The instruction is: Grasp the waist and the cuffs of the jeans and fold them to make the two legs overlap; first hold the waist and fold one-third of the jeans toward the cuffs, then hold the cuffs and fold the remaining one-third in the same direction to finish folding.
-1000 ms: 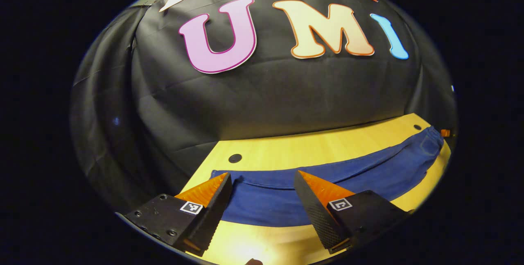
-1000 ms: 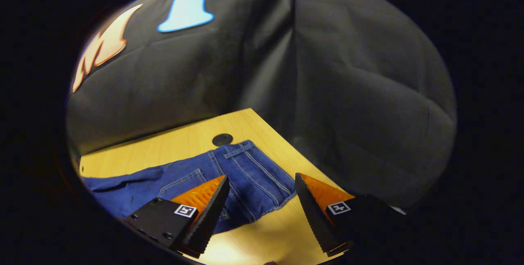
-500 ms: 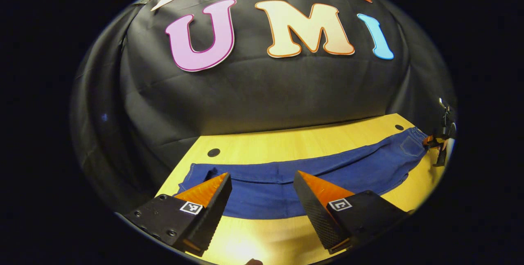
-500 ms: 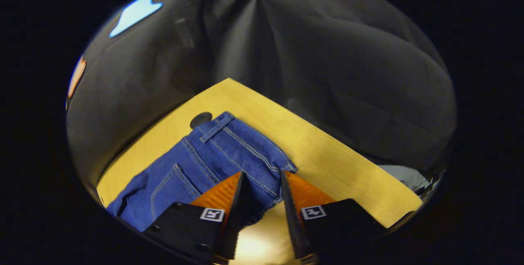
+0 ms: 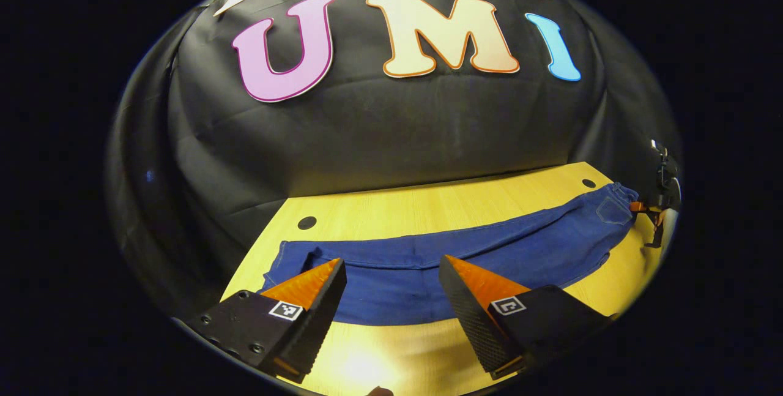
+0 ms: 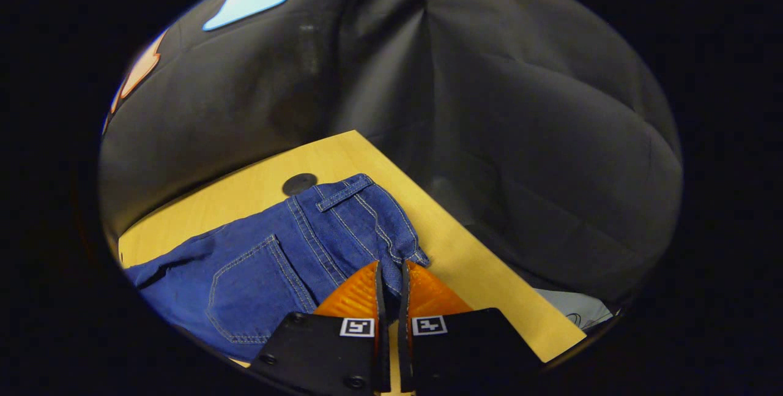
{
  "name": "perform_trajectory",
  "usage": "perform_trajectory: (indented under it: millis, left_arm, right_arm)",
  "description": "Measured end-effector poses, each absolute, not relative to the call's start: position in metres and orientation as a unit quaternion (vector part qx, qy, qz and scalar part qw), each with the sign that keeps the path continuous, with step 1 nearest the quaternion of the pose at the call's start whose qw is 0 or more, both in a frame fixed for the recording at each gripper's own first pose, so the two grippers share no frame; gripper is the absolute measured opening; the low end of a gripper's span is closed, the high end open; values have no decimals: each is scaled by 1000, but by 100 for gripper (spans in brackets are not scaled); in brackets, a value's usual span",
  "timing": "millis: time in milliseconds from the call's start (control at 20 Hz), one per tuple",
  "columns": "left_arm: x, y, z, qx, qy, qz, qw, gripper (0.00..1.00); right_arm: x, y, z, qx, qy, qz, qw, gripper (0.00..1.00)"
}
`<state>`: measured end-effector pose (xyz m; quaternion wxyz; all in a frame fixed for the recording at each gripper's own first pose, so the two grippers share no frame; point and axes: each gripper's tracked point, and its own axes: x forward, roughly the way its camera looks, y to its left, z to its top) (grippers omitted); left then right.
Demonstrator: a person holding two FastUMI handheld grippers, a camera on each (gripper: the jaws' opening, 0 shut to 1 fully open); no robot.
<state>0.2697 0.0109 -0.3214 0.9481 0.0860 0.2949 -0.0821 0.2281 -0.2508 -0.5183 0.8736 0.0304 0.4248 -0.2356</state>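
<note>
The right gripper reaches low over the wooden table, its fingers pinched on the waist edge of the jeans. The left gripper hovers spread wide above the cuff end, touching nothing. The jeans lie flat lengthwise across the table.

Light wooden table, pale yellow grain, set against the black cloth wall at its far edge. Two small round dark holes in the top near that edge, one toward the cuff end, one toward the waist end. Blue jeans spread flat and lengthwise on the wood, cuffs by the first hole, waist by the second. In the right gripper view, same table with its corner, waistband and back pocket of the jeans lying on it, belt loop just beside the hole.
</note>
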Motion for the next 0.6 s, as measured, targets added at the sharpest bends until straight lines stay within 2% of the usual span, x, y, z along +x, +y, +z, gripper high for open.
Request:
perform_trajectory:
  millis: [100,250,600]
  left_arm:
    - [269,13,-323,84,297,-82,948,95]
    - [270,20,-324,73,300,-78,948,95]
    - [268,49,-328,25,305,-87,948,95]
  right_arm:
    - [232,-242,-525,33,424,-239,873,8]
    - [242,-236,-501,33,391,-234,889,6]
    - [250,-201,-378,24,266,-156,951,0]
